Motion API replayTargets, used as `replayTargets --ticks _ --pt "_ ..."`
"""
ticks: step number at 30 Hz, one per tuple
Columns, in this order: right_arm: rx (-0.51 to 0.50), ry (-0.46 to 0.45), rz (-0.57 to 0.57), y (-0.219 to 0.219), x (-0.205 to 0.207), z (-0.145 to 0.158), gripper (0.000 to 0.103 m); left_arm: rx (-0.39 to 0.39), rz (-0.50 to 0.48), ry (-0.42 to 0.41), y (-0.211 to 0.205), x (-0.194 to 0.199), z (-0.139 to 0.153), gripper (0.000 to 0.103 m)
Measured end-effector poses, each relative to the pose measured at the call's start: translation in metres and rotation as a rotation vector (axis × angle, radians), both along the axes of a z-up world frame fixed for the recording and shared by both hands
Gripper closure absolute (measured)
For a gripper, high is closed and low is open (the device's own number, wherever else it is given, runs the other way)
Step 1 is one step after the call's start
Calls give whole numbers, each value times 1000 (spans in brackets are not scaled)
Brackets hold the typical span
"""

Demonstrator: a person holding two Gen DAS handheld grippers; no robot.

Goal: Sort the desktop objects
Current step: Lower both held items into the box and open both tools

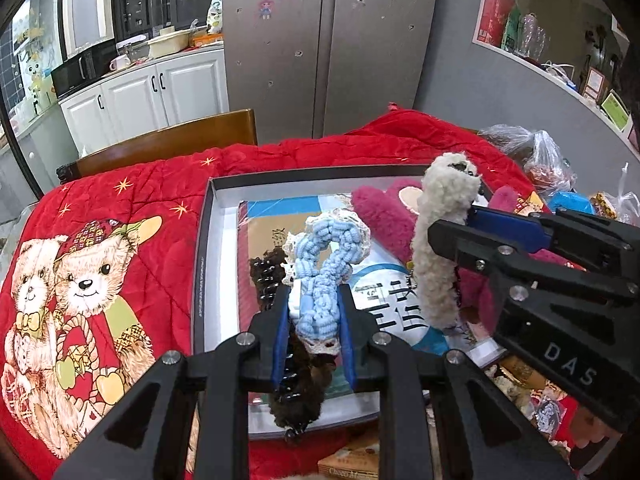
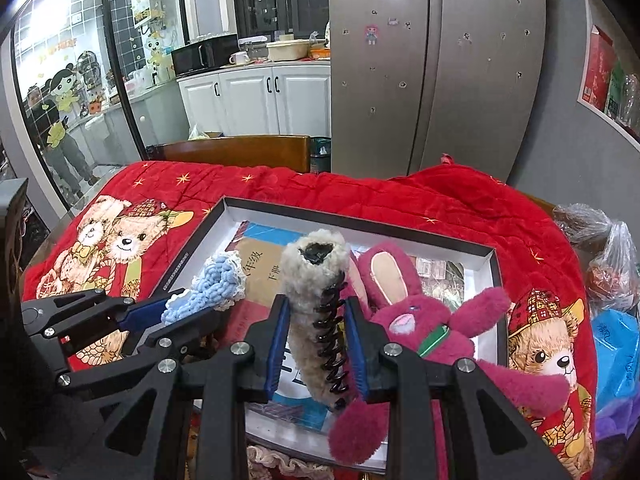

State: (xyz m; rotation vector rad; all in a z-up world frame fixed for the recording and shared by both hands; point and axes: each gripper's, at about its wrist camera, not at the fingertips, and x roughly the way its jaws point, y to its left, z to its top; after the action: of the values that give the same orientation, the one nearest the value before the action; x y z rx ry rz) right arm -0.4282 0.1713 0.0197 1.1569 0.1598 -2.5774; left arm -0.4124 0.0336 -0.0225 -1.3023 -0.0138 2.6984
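One shallow box with a dark rim and white inside lies on the red bear quilt. It holds booklets, one pink plush rabbit and one brown furry hair claw. Above it, the left gripper is clenched on one blue knitted hair clip, and the right gripper grasps one cream fleecy hair claw.
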Motion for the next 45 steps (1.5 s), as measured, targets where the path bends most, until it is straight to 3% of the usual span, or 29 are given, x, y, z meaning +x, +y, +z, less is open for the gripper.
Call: replayTargets --ticks 4,6,7,9,11,34,45 --pt "-11 10 -12 0 -1 0 74 -41 22 -9 -1 -2 -3 71" --pt "-8 15 -3 -1 -1 1 71 -98 38 -15 0 -2 -5 47" --pt "-12 25 -2 -2 0 2 64 -128 52 -6 0 -1 -4 31" --pt "5 56 -18 -3 3 8 24 -137 57 29 -1 2 1 27" --pt "18 108 -16 -4 9 15 22 -127 50 31 -3 3 5 23" --pt "-43 95 -29 1 15 27 21 -81 28 39 0 13 19 21" --pt "-61 177 -36 6 71 86 21 -14 35 88 -13 72 70 21"
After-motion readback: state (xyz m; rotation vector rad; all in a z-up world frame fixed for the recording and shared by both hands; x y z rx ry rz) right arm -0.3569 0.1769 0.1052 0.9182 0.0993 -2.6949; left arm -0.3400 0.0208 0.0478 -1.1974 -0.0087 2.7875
